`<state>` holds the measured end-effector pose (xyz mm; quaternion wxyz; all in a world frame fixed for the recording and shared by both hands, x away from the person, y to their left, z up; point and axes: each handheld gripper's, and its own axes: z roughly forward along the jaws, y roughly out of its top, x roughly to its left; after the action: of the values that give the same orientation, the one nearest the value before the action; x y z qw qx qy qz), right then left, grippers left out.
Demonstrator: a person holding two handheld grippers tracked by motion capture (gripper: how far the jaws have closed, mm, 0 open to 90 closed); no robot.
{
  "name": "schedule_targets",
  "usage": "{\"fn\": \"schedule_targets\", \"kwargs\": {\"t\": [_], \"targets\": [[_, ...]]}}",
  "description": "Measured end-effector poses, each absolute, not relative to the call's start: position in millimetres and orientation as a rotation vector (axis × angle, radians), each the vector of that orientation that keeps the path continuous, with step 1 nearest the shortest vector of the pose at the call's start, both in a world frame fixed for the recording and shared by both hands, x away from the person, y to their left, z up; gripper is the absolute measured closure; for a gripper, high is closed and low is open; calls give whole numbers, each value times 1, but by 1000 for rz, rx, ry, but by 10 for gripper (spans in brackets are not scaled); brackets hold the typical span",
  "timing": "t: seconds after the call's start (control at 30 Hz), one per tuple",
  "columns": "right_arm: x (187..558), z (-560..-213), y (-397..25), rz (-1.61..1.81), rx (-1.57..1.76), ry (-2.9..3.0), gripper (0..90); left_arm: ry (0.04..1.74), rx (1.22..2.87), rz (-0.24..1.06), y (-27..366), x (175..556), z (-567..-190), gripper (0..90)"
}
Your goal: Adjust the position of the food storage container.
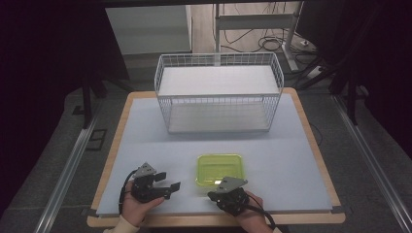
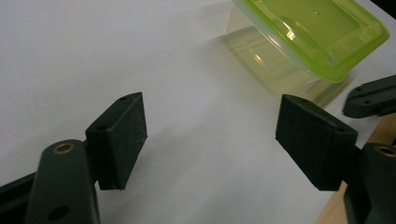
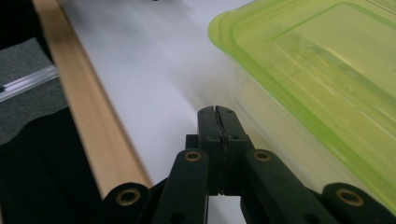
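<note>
A clear container with a lime-green lid (image 1: 219, 169) sits on the mat near the table's front middle. My left gripper (image 1: 170, 181) rests to the left of it, pointing toward it, jaws wide open with nothing between them. In the left gripper view the pads (image 2: 122, 135) frame bare mat around the left gripper (image 2: 212, 140), and the container (image 2: 303, 37) lies ahead at upper right. My right gripper (image 1: 212, 195) lies just in front of the container's near edge, shut on nothing. In the right gripper view the right gripper (image 3: 217, 114) points along the mat beside the container (image 3: 322, 70).
A white wire basket (image 1: 218, 92) stands at the back of the table. The wooden table edge (image 3: 88, 107) runs close beside my right gripper. Part of the other gripper (image 2: 371, 95) shows at the right of the left gripper view.
</note>
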<state>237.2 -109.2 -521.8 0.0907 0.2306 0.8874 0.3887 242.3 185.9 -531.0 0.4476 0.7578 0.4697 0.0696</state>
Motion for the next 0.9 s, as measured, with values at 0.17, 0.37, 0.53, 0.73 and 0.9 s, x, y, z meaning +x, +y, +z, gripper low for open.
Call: {"fn": "schedule_targets", "kwargs": {"t": [0.17,0.37,0.53,0.73,0.9], "targets": [[231,-510,-130,1222,707,2634,900,1162,1877,171,185,242,-531,243],[229,-500,-158,1298,729,2627,900,1166,1873,166,185,242,-531,242],[228,-498,-185,1335,799,2603,900,1167,1873,164,184,242,-531,242],[231,-496,-220,1355,890,2541,900,1171,1870,162,184,243,-531,242],[242,-494,-239,1369,984,2491,900,1174,1866,157,183,243,-530,242]]}}
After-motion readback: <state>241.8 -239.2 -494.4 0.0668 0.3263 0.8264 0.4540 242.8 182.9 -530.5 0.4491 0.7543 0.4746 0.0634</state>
